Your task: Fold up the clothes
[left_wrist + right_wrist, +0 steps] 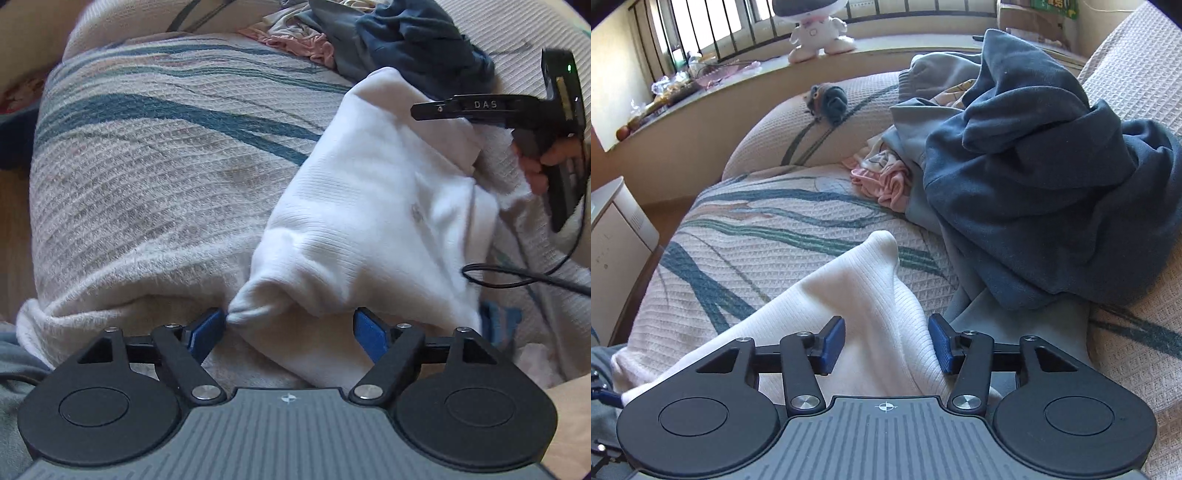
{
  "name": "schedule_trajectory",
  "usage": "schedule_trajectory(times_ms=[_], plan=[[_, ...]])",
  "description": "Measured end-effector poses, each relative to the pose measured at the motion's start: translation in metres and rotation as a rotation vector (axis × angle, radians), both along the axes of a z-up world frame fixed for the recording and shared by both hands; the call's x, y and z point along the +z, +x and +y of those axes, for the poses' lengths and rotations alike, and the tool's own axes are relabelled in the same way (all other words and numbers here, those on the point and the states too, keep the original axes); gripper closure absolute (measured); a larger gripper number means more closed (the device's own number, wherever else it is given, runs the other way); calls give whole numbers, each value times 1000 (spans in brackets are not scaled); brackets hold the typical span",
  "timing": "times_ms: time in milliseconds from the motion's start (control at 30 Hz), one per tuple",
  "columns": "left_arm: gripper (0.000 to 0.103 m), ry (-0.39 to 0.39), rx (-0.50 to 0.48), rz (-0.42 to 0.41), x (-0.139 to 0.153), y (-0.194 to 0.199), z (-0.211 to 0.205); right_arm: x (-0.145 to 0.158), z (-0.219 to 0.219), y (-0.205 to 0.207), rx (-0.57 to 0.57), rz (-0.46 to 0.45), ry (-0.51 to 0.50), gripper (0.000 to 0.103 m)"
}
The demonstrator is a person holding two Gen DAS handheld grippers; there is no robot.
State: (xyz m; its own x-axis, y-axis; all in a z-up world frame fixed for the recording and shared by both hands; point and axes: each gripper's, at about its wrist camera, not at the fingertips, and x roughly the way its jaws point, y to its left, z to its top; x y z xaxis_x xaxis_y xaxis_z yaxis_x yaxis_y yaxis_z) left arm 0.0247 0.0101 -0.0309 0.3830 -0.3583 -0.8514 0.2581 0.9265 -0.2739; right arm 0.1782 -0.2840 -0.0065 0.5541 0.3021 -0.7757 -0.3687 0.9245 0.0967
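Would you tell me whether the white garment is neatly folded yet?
Not neatly: the white garment lies bunched and creased on the bedspread, one corner puckered.

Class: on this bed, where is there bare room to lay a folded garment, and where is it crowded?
Free: the striped blanket between the white garment, the pillow and the bed's left edge. Crowded: the right side, where the dark blue hoodie heaps over pale blue and pink clothes.

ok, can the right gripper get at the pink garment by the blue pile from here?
Probably yes. The right gripper is open over the white garment, and only bare bedspread lies between it and the pink garment; the blue hoodie sits beside it.
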Motion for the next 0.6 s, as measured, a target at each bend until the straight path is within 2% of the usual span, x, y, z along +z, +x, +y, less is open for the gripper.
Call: schedule_trajectory(times_ms=[67, 100, 167, 200, 233, 267, 300, 333, 367, 400, 433, 500, 600], plan=[[36, 14, -10, -34, 2, -1, -3, -6, 5, 4, 25, -4, -39, 49], [45, 14, -9, -48, 3, -2, -3, -10, 8, 6, 38, -7, -60, 47], [55, 0, 8, -59, 6, -1, -3, -17, 12, 12, 62, -3, -78, 43], [70, -14, 8, -66, 8, -1, -2, -22, 14, 15, 68, 5, -81, 39], [90, -61, 8, -68, 11, -1, -1, -28, 15, 18, 70, 23, -79, 39], [92, -106, 8, -71, 15, -1, 0, -34, 16, 21, 71, 46, -74, 39], [92, -115, 17, -83, 20, -1, 0, -40, 17, 22, 66, 60, -76, 39], [92, -125, 27, -95, 24, -1, 1, -43, 19, 21, 56, 61, -79, 44], [92, -137, 39, -96, 28, 2, 4, -41, 20, 19, 46, 57, -74, 50], [92, -155, 57, -87, 31, 6, 8, -38, 20, 16, 36, 53, -66, 67], [93, -173, 75, -79, 35, 11, 13, -34, 21, 13, 25, 44, -63, 77], [93, -190, 110, -94, 42, 21, 26, -23, 18, 7, 13, 37, -33, 82], [95, -147, 177, -146, 58, 39, 52, -9, 11, 3, -5, 52, 33, 82]])
